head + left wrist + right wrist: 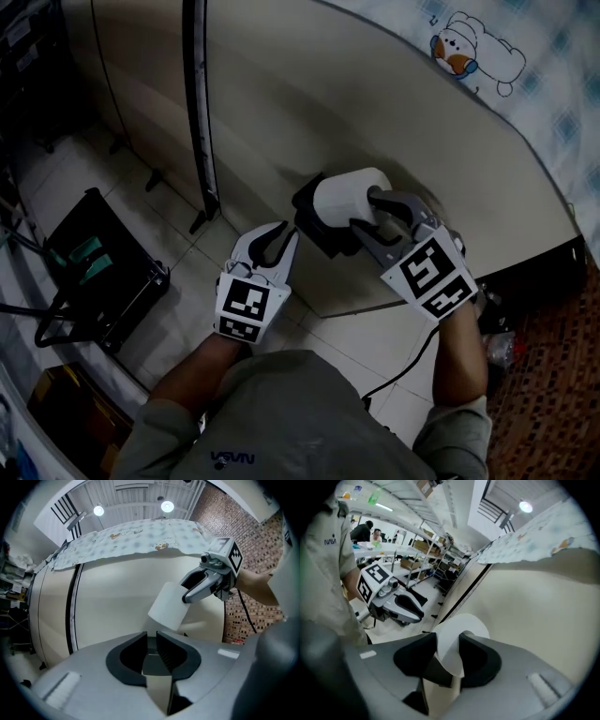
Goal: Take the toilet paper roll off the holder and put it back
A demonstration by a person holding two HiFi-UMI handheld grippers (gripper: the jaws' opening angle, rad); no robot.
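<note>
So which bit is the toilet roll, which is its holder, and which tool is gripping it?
toilet paper roll (349, 190): head view, on its white curved side.
holder (322, 240): head view, on its black body below the roll.
right gripper (364, 210): head view, midway between its fingertips, clamped on the roll.

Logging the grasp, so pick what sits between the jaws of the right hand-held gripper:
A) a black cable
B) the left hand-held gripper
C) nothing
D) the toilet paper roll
D: in the right gripper view, the right hand-held gripper has its jaws pressed on either side of the white toilet paper roll.
</note>
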